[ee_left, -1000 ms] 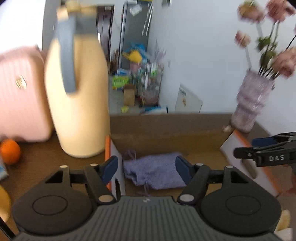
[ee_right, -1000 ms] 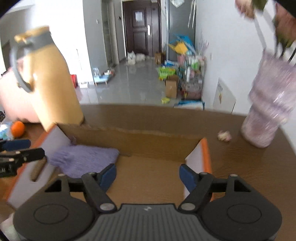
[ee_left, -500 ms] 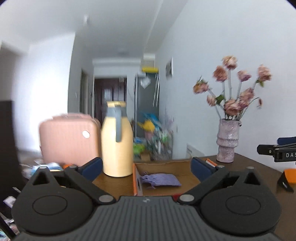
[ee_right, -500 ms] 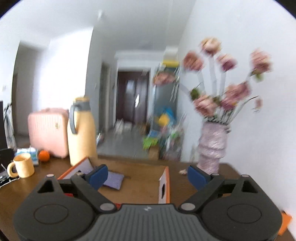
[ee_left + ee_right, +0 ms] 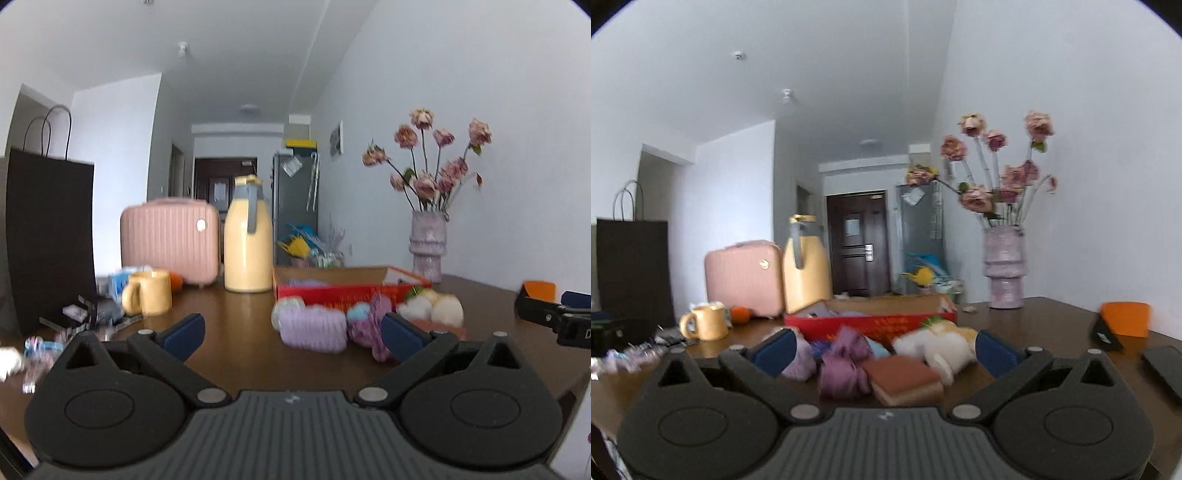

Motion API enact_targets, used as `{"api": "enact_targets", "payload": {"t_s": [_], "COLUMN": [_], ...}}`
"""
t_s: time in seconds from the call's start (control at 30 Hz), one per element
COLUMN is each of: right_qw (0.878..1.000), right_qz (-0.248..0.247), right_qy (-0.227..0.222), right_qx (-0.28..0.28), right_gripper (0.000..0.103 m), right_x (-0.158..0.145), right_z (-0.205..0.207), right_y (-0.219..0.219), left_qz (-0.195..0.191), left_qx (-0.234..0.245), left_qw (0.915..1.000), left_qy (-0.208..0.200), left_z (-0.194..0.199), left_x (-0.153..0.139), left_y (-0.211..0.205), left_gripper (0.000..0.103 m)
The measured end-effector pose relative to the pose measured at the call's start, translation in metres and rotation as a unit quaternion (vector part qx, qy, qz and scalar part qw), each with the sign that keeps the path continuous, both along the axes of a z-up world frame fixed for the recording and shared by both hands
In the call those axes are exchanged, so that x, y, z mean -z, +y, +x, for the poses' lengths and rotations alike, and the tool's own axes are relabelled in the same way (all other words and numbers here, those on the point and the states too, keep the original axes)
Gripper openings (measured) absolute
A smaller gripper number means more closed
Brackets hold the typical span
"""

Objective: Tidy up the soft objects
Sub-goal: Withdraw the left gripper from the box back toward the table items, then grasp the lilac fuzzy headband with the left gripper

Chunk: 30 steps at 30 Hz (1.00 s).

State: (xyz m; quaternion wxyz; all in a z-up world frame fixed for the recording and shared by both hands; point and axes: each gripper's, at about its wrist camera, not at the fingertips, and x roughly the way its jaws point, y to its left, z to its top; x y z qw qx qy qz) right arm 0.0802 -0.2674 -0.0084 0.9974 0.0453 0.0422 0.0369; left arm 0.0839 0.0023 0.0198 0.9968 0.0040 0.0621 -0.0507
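Nearest in each wrist view are the grippers themselves: the left gripper (image 5: 290,334) and the right gripper (image 5: 884,350) both stand with jaws spread wide and nothing between them, held low and level over the surface — a posture that reads as lining up for the next pick, though which item is meant I cannot tell. Just beyond the blue fingertips, at the centre of the frame, the soft objects wait in a loose heap on the brown wooden surface (image 5: 236,328): a lilac knitted pouch (image 5: 313,328), a crumpled purple fabric piece (image 5: 842,365), a brown-and-tan sponge (image 5: 905,380) and a white plush toy (image 5: 938,349), all touching or just beside one another. They sit directly in front of the red cardboard box (image 5: 871,325), probably so each can be lifted the short way over its near wall; something lilac already shows inside (image 5: 849,314), so the sorting seems begun but far from done. Left of the box stand a yellow mug (image 5: 147,293), a cream-yellow thermos jug (image 5: 248,236) and a pink hard case (image 5: 170,236), with a black paper bag (image 5: 48,236) at the left edge. To the right a lilac vase of dried roses (image 5: 1004,269) stands by the white wall, and an orange item (image 5: 1124,319) lies at the right. Farther off, a corridor runs to a dark door (image 5: 858,240).
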Motion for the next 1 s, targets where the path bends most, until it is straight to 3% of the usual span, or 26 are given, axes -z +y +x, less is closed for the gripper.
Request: {"api": "enact_targets", "payload": {"t_s": [0.17, 0.27, 0.37, 0.47, 0.53, 0.6, 0.7, 0.8, 0.87, 0.93, 1.0], "right_qw": [1.0, 1.0, 0.999, 0.996, 0.994, 0.991, 0.985, 0.978, 0.975, 0.971, 0.967], "right_qz": [0.002, 0.02, 0.002, 0.018, 0.021, 0.024, 0.038, 0.052, 0.051, 0.049, 0.046], "right_qy": [0.006, 0.008, 0.038, 0.041, 0.07, 0.096, 0.134, 0.16, 0.174, 0.194, 0.216], "right_qx": [0.007, 0.008, -0.026, -0.074, -0.083, -0.089, -0.104, -0.121, -0.13, -0.128, -0.128], "right_gripper": [0.103, 0.103, 0.103, 0.102, 0.094, 0.076, 0.063, 0.056, 0.053, 0.047, 0.043], "right_x": [0.019, 0.022, 0.023, 0.018, 0.01, 0.002, -0.007, -0.015, -0.016, -0.014, -0.009], "right_z": [-0.015, -0.007, 0.003, 0.013, 0.031, 0.056, 0.103, 0.155, 0.191, 0.222, 0.249], "right_y": [0.006, 0.004, 0.009, 0.012, 0.021, 0.03, 0.045, 0.062, 0.077, 0.091, 0.104], "left_qz": [0.026, 0.006, -0.012, -0.018, -0.023, -0.051, -0.08, -0.091, -0.097, -0.108, -0.119], "left_qx": [-0.029, -0.028, -0.03, -0.021, -0.019, -0.002, 0.014, 0.047, 0.064, 0.084, 0.094], "left_qw": [0.9993, 0.9995, 0.9991, 0.9985, 0.9971, 0.9944, 0.9887, 0.9861, 0.9805, 0.9717, 0.9605], "left_qy": [-0.001, 0.009, 0.026, 0.048, 0.07, 0.093, 0.126, 0.131, 0.158, 0.193, 0.234], "left_z": [-0.014, -0.005, 0.009, 0.03, 0.051, 0.079, 0.131, 0.189, 0.233, 0.27, 0.297], "left_x": [0.013, 0.013, 0.013, 0.013, 0.012, 0.008, 0.0, -0.01, -0.011, -0.006, 0.004], "left_y": [-0.001, 0.002, 0.006, 0.011, 0.019, 0.032, 0.05, 0.057, 0.058, 0.058, 0.058], "left_gripper": [0.103, 0.103, 0.103, 0.103, 0.103, 0.103, 0.102, 0.082, 0.063, 0.052, 0.051]}}
